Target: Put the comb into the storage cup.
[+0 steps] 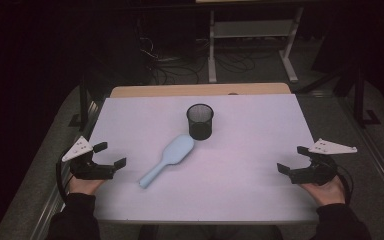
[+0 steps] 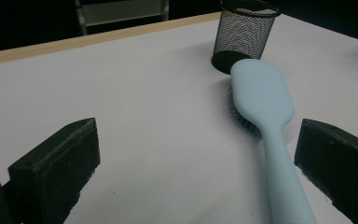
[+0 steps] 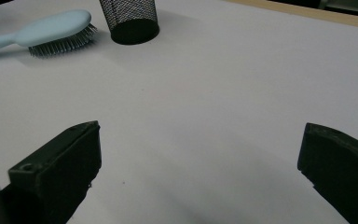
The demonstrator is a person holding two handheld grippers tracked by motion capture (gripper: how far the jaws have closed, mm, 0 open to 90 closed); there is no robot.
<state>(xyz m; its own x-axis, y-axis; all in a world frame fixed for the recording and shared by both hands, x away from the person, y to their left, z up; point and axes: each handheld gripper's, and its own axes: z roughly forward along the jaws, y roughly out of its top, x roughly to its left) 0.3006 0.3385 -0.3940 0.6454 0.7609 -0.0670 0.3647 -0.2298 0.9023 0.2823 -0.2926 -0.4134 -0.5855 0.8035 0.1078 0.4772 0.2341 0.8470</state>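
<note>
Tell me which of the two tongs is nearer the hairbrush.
The left tongs: the blue hairbrush has its handle end close beside them, while the right tongs sit far across the white table.

In the left gripper view, the hairbrush (image 2: 265, 107) handle runs off the bottom edge, so its end cannot be seen; most bristles are hidden beneath the head. The mesh cup (image 2: 243, 32) is clipped at the top edge there. In the right gripper view, the cup's rim and the brush handle's end are cut off by the frame. In the high view, the cup's interior is too dark to tell.
</note>
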